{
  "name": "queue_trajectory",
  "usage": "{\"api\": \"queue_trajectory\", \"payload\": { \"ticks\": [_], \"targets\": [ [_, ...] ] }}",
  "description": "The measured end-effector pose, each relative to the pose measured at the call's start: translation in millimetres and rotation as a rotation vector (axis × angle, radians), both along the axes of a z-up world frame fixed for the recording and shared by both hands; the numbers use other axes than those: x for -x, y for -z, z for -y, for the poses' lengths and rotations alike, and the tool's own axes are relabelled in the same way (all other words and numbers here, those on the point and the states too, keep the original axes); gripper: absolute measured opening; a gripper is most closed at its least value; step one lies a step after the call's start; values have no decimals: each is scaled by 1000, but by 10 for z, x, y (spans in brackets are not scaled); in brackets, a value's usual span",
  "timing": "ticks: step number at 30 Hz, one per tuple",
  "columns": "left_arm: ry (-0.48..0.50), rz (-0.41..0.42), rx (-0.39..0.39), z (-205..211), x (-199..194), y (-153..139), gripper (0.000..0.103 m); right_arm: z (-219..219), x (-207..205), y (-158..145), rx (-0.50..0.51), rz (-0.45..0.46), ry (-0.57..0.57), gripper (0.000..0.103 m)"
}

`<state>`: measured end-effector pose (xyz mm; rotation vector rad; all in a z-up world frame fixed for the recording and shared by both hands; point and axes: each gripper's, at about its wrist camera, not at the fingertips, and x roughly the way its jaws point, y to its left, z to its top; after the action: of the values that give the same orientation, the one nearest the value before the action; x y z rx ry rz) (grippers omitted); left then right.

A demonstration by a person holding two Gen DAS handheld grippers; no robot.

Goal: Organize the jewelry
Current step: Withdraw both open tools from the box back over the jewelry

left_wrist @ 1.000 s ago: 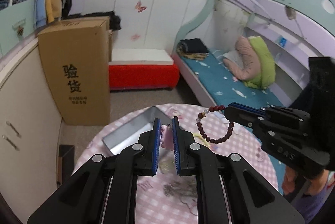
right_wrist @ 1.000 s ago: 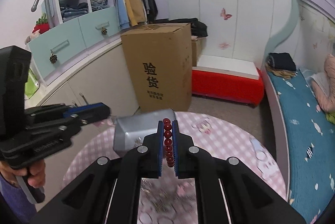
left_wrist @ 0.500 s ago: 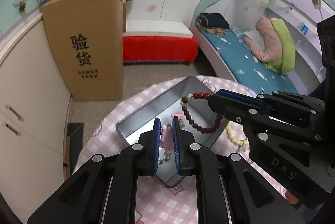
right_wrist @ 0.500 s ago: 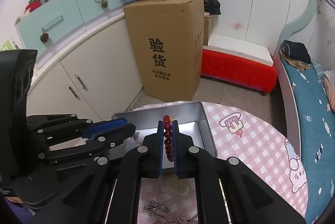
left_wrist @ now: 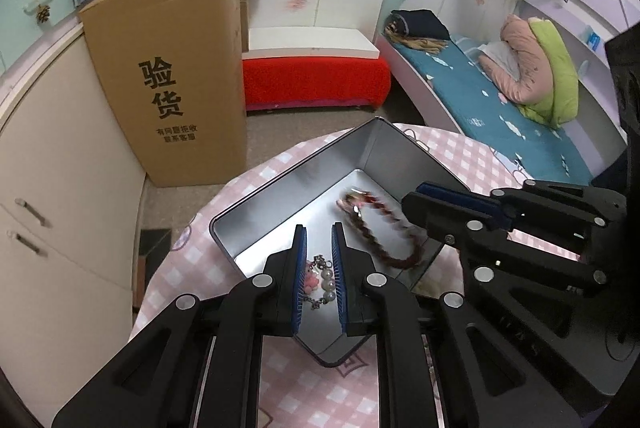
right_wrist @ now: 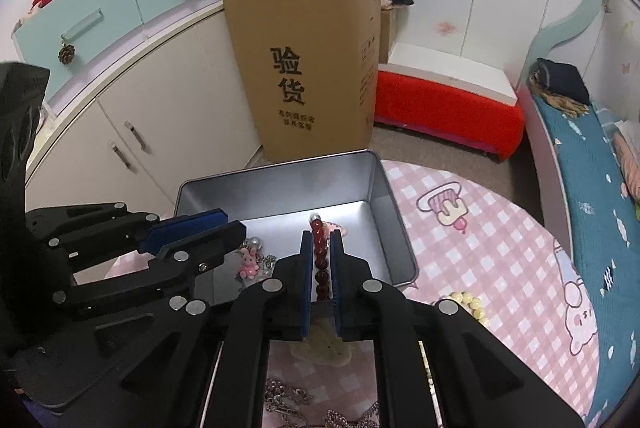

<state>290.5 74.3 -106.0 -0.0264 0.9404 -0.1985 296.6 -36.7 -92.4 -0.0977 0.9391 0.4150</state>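
Observation:
An open silver tin (left_wrist: 376, 143) (right_wrist: 280, 187) sits on the pink checked round table. My left gripper (left_wrist: 319, 232) has its jaws slightly apart; a pink charm with pearls and chain (left_wrist: 316, 282) (right_wrist: 249, 264) lies on the tin floor between and below them. My right gripper (right_wrist: 321, 240) (left_wrist: 416, 199) is over the tin with its jaws slightly apart. The dark red bead bracelet (right_wrist: 320, 256) lies between the fingers. In the left wrist view the bracelet (left_wrist: 380, 232) is blurred and down in the tin.
A cream bead bracelet (right_wrist: 468, 302) lies on the table right of the tin. Silver chains (right_wrist: 292, 398) lie near the table's front edge. A cardboard box (right_wrist: 308, 67), a red bench (right_wrist: 444, 111), cupboards and a bed stand beyond the table.
Both grippers have lowered into the tin. The left jaws have opened and the pink charm now lies on the tin floor. The right jaws have eased open and the red bracelet is dropping.

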Motion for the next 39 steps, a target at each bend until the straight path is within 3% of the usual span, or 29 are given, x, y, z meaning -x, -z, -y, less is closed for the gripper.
{"api": "queue_trajectory", "payload": {
  "ticks": [3,8,10,17,22,29,34,39],
  "targets": [
    [-17,1,17,-33,28,-41,25,25,26,-55,0,13,9,15],
    [-93,43,56,-162,141,-201,64,152,95,-197,-29,36,35,23],
    [-124,69,73,-200,219,-298,73,222,141,-275,-44,47,40,31],
    [-122,158,135,-140,624,-647,79,642,488,-612,-68,129,71,45],
    [-127,217,152,-83,993,-711,80,1052,770,-671,-75,161,114,50],
    [-181,203,129,5,1369,-372,80,1601,1069,-313,-103,102,189,51],
    [-177,131,180,122,1374,-102,80,1809,1136,20,-108,34,230,51],
    [-157,78,152,373,1267,100,80,1882,1137,245,-99,-6,247,51]
  ]
}}
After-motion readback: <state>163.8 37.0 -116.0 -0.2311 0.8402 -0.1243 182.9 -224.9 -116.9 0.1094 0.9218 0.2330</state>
